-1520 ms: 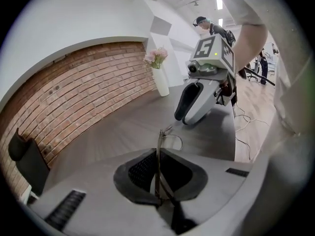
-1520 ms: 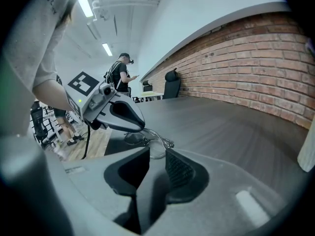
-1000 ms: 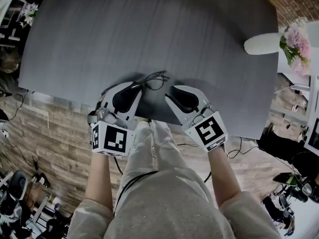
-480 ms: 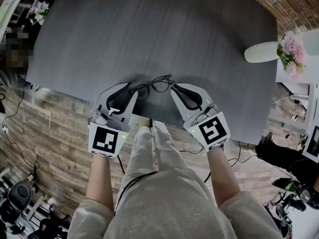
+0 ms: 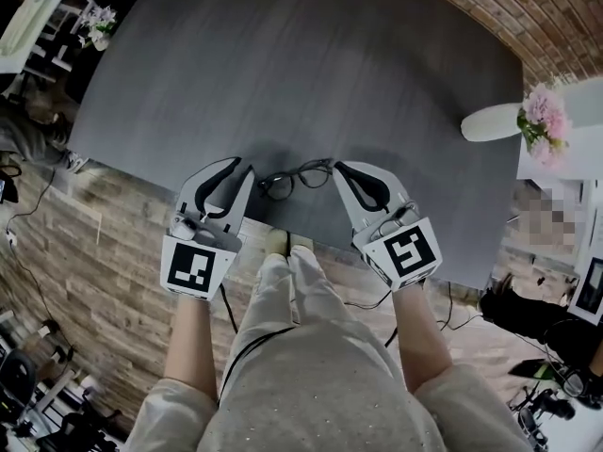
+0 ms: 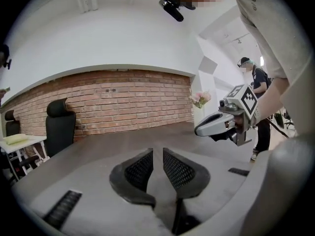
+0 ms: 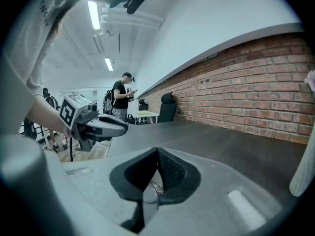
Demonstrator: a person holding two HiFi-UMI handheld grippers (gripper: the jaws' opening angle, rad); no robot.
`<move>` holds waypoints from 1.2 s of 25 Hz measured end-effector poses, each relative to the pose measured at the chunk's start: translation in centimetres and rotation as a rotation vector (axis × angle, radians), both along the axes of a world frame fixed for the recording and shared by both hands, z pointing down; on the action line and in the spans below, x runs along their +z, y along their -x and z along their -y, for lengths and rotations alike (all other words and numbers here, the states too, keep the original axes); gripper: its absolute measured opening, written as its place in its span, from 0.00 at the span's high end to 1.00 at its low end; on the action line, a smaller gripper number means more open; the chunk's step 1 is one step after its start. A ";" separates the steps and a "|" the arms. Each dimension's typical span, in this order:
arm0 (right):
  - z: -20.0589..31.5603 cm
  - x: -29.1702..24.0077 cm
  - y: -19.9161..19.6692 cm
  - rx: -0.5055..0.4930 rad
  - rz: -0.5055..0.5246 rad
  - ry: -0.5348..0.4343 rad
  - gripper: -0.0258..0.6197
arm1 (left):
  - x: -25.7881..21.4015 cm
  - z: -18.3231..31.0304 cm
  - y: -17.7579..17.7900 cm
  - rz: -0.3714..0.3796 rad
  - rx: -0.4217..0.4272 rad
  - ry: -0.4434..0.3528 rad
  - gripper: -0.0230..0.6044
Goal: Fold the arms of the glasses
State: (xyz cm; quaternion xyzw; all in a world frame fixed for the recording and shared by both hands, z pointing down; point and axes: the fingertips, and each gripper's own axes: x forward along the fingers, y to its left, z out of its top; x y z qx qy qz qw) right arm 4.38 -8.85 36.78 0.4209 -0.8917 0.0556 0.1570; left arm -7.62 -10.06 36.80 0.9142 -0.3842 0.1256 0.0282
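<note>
The black-framed glasses [image 5: 296, 177] hang just above the dark grey table [image 5: 301, 64], near its front edge, lenses side by side between my two grippers. My right gripper [image 5: 339, 169] has just closed and is shut on the glasses' right end; a thin arm wire [image 7: 156, 187] shows between its pads [image 7: 170, 171]. My left gripper [image 5: 242, 168] sits at the glasses' left end. Its jaws have just been closing, but a gap still stands between the pads [image 6: 140, 168] and nothing shows in it. The left gripper view shows no glasses, only the right gripper [image 6: 224, 124].
A white vase [image 5: 490, 121] with pink flowers [image 5: 539, 116] lies at the table's right edge. The table's front edge runs just under the grippers, above the person's legs. A brick wall, a black chair [image 6: 59, 127] and a standing person [image 7: 120, 100] lie beyond.
Both grippers have risen from the tabletop, and the glasses came up with them. The right jaws went from wide apart to shut on the arm. The left jaws narrowed.
</note>
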 end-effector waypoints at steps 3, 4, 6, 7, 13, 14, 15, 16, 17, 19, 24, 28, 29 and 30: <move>0.4 -1.4 0.1 0.005 0.016 -0.023 0.96 | -1.2 0.2 0.6 -0.012 -0.022 -0.018 0.89; 0.5 -1.8 0.2 0.005 0.020 -0.031 0.96 | -1.6 0.3 0.7 -0.015 -0.027 -0.023 0.89; 0.8 -2.6 0.1 0.004 0.026 -0.046 0.96 | -2.2 0.4 0.9 -0.024 -0.035 -0.026 0.91; 0.9 -3.0 0.1 0.004 0.029 -0.053 0.96 | -2.5 0.4 0.9 -0.026 -0.037 -0.028 0.91; 1.6 -5.1 -0.1 0.009 0.037 -0.090 0.96 | -5.0 1.0 1.1 -0.021 -0.059 -0.082 0.97; 1.6 -5.4 0.0 0.008 0.034 -0.096 0.96 | -5.3 1.1 1.2 -0.022 -0.064 -0.088 0.97; 1.7 -5.7 0.0 0.009 0.032 -0.102 0.96 | -5.7 1.2 1.2 -0.025 -0.067 -0.093 0.97; 1.8 -6.0 0.0 0.011 0.033 -0.108 0.96 | -6.0 1.4 1.2 -0.031 -0.069 -0.096 0.97; 1.9 -6.3 0.0 0.013 0.036 -0.113 0.96 | -6.3 1.5 1.2 -0.039 -0.072 -0.099 0.97; 2.0 -7.0 -0.1 0.015 0.044 -0.125 0.96 | -7.1 1.7 1.2 -0.064 -0.084 -0.102 0.97; 2.4 -8.9 -0.2 0.023 0.065 -0.157 0.96 | -9.5 2.5 1.4 -0.119 -0.116 -0.131 0.97; 2.5 -10.2 -0.3 0.033 0.080 -0.174 0.96 | -11.0 2.8 1.8 -0.131 -0.126 -0.154 0.97; 2.5 -10.5 -0.4 0.035 0.084 -0.177 0.96 | -11.3 2.8 1.8 -0.132 -0.129 -0.158 0.97; 2.6 -10.8 -0.5 0.037 0.089 -0.181 0.96 | -11.6 2.9 1.8 -0.133 -0.133 -0.162 0.97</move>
